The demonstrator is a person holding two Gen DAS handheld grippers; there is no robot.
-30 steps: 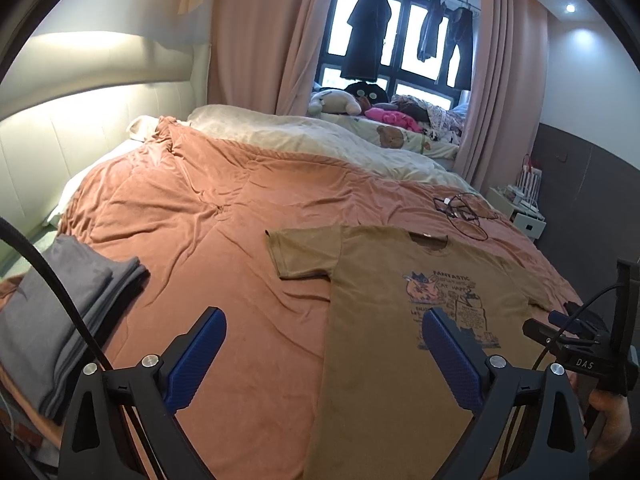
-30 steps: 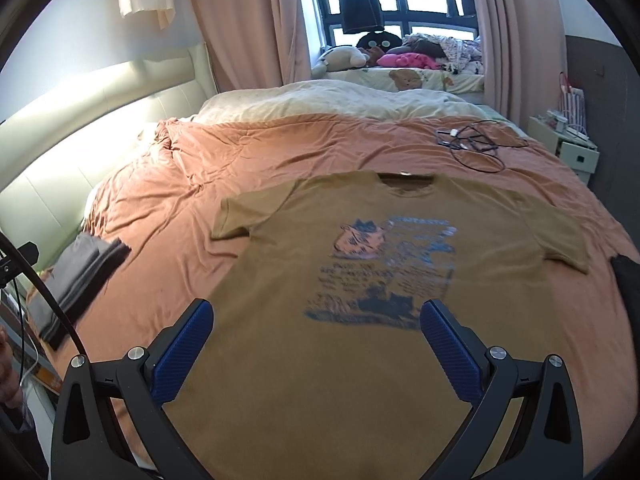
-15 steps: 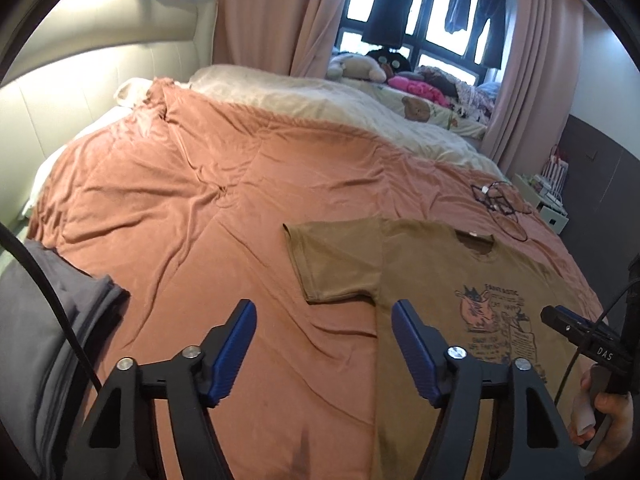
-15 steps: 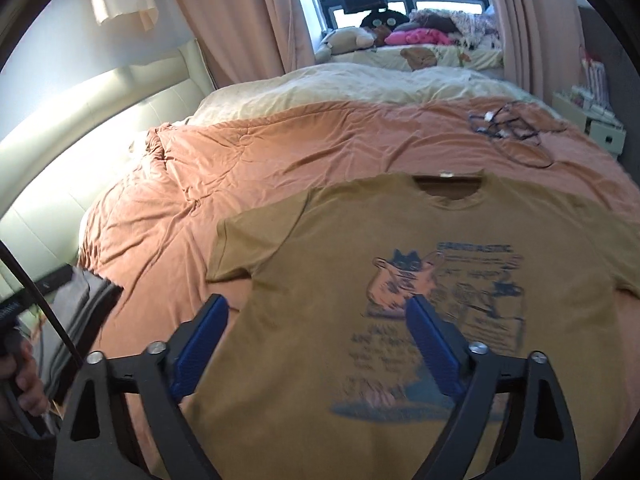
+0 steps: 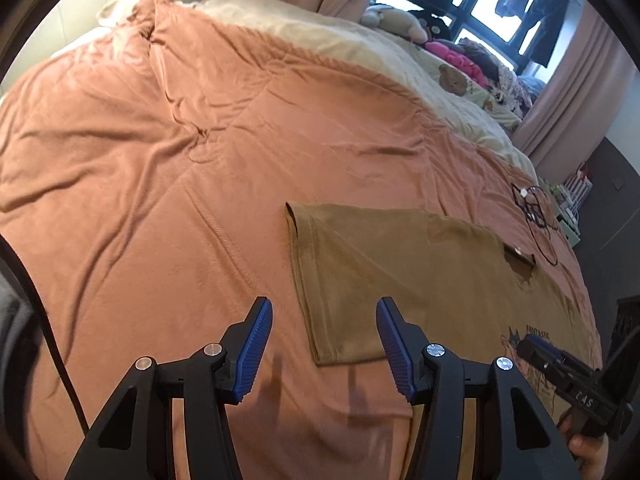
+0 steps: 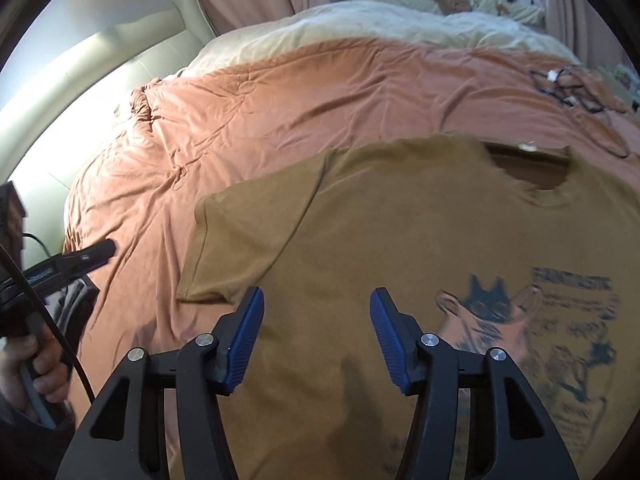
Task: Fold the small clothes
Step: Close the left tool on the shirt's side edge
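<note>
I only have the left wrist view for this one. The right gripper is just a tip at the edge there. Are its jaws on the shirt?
Observer: No. The right gripper hangs open above the brown T-shirt; its jaws have just been closing, with nothing between them.
Reviewer: What's the chest print?
Observer: The print shows a cat-like figure beside blurred text lines.
Reviewer: Who holds the left gripper?
Observer: A hand grips the left gripper by its handle; those jaws have also just been closing on nothing.
</note>
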